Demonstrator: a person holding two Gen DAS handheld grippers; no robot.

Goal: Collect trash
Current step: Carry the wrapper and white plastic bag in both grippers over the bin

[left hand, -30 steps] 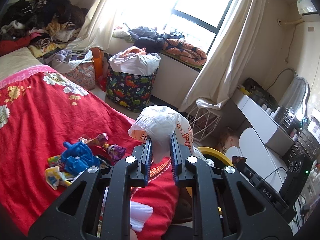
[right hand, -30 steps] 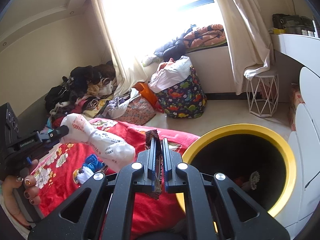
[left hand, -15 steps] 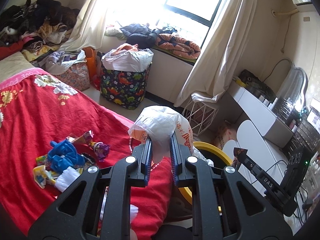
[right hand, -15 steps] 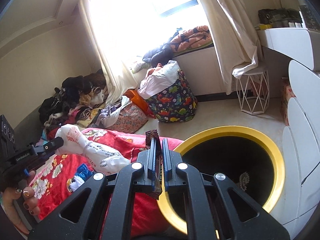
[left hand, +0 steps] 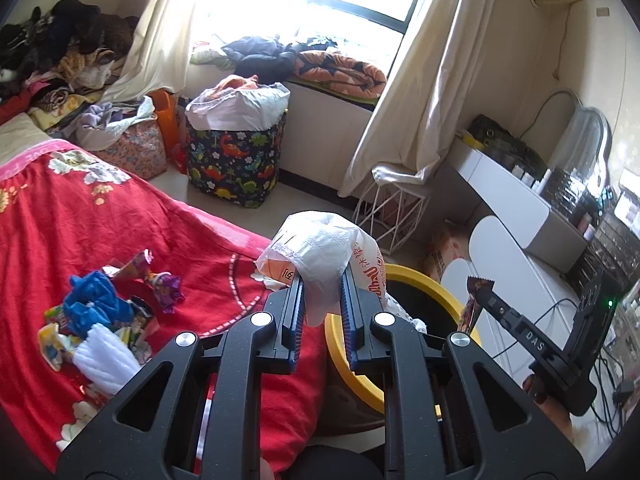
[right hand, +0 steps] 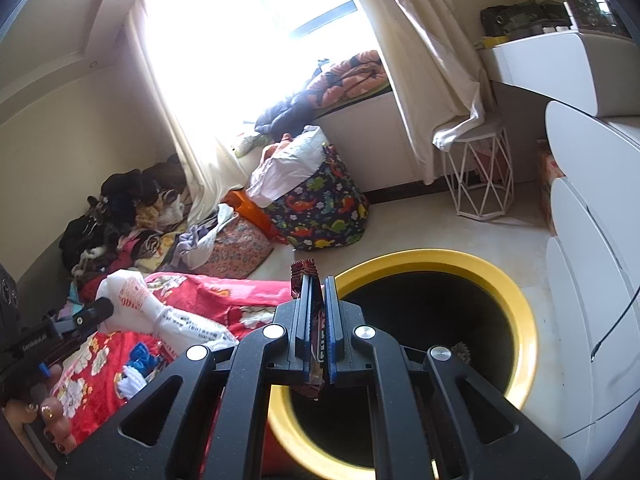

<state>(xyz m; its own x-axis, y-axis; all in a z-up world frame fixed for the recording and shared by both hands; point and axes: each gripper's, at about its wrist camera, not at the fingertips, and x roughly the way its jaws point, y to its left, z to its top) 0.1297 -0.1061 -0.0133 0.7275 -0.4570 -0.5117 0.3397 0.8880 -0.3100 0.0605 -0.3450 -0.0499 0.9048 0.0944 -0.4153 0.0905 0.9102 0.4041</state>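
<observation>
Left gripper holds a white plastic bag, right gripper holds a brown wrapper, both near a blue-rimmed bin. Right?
Not quite: the bin's rim is yellow, as the right wrist view shows. The left gripper does hold the white plastic bag, the right gripper the brown wrapper.

Bag: white plastic bag, crumpled, red print, pinched upright in the left claw.
Wrapper: dark brown snack wrapper, upright in the right claw.
Bin: yellow-rimmed bin, dark inside.

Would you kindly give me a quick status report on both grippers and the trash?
Left gripper shut on bag. Right gripper shut on wrapper, at bin rim. More trash on bed. Nothing blocking.
</observation>
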